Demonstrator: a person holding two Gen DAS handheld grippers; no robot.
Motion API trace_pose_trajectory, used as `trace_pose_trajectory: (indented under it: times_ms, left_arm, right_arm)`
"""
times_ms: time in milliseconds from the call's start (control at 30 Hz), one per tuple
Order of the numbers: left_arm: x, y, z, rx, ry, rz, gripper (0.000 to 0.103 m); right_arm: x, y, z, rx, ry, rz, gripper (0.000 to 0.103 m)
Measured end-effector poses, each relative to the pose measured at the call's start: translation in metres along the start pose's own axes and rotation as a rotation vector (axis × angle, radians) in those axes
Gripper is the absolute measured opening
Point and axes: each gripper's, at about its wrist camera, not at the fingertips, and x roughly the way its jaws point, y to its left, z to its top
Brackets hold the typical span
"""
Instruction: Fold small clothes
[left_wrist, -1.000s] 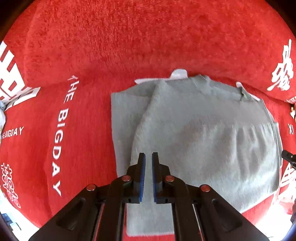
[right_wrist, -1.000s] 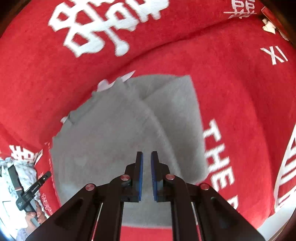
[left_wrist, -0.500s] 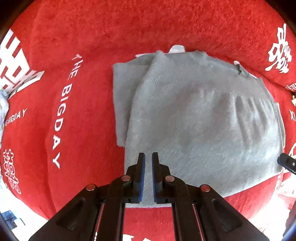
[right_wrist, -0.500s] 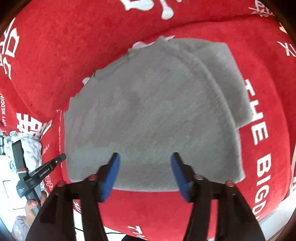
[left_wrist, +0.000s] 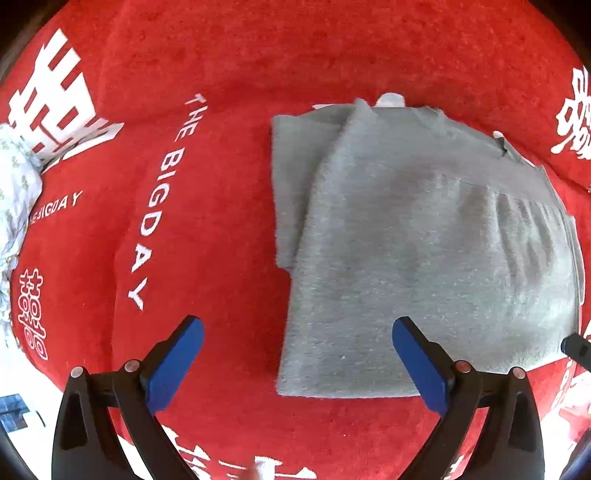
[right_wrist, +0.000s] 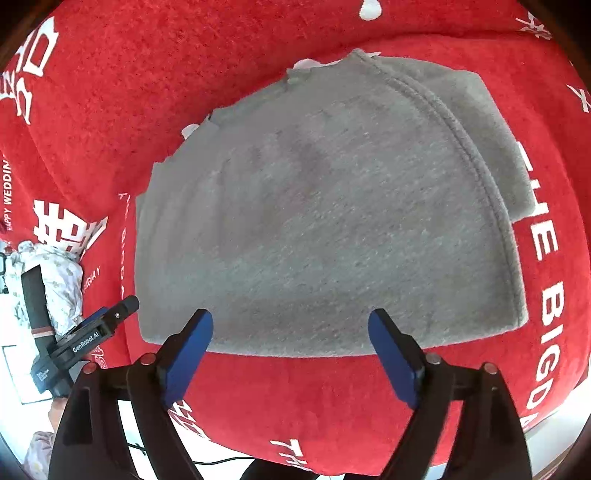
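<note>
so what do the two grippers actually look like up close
Both match: the left gripper and right gripper have black plastic arms with triangular cut-outs, round silver-pink rivets at the joints, and flat blue pads on the fingers. From the right wrist view, the left gripper's body carries white "GenRobot.AI" lettering.

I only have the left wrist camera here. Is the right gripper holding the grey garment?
Observer: No. The right gripper has its jaws opening with nothing clamped between them. The folded grey garment lies flat, and its near edge shows in the gap.
Operator: Any detail on the top layer's edge?
Observer: In the right wrist view, a raised stitched seam follows its curved edge, with a lower layer sticking out beyond it.
</note>
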Motion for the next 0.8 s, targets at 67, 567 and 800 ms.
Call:
trace_pose_trajectory:
  times_ms: [67, 567, 800]
  left_arm:
    - [0.001, 0.003, -0.001, 0.000, 0.001, 0.011, 0.102]
    - [0.004, 0.020, -0.008, -0.014, 0.016, -0.045, 0.102]
    - [0.009, 0.035, -0.007, -0.040, 0.012, -0.047, 0.102]
  right_arm:
    - [0.002, 0.003, -0.002, -0.004, 0.004, -0.002, 0.090]
    - [0.031, 0.020, -0.026, 0.043, 0.095, 0.055, 0.090]
    - [0.045, 0.037, -0.034, 0.030, 0.133, 0.083, 0.091]
